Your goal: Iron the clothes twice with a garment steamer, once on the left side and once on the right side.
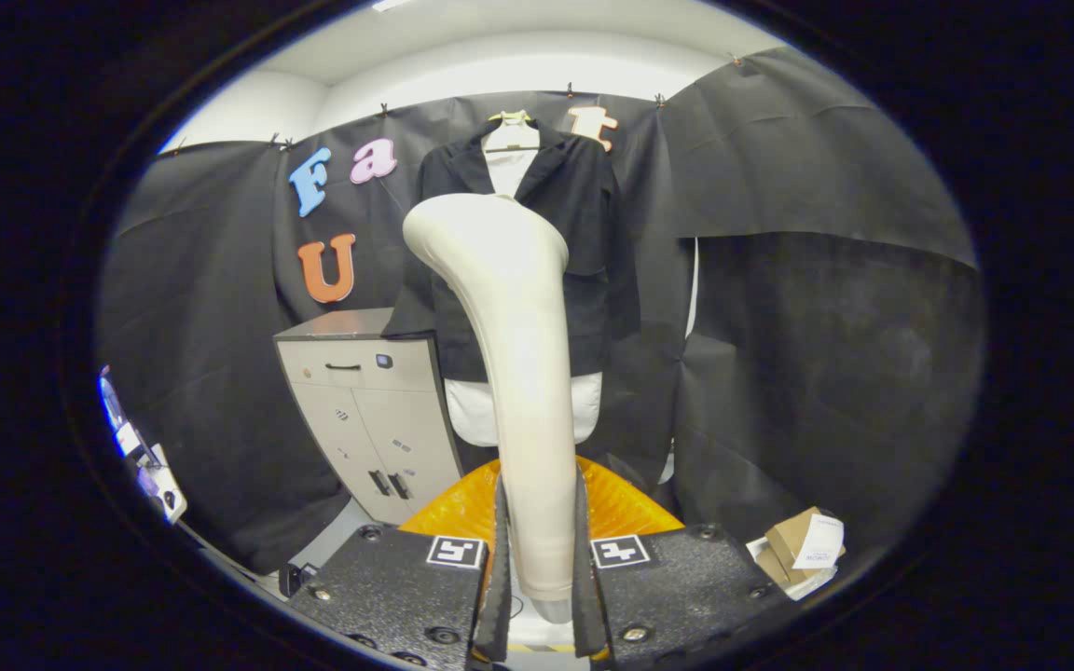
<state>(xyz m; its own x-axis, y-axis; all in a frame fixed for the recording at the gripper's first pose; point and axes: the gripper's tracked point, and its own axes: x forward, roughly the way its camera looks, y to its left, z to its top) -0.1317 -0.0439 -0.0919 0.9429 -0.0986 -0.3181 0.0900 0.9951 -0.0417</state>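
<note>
Now fingers (540,568) pinching garment steamer (518,373) handle, long axis upright; jacket (584,233) hangs straight beyond, well apart.

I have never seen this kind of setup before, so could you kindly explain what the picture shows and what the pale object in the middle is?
The picture comes from a fisheye camera riding on a hand-held two-finger gripper, looking forward along its fingers. Both fingers press on the handle of a cream garment steamer, which rises ahead with its head bent toward the clothes. Beyond it, a dark jacket over a white shirt hangs on a hanger against the booth wall. Beside the jacket stands a grey cabinet. Low on the other side lies a small cardboard box.
</note>
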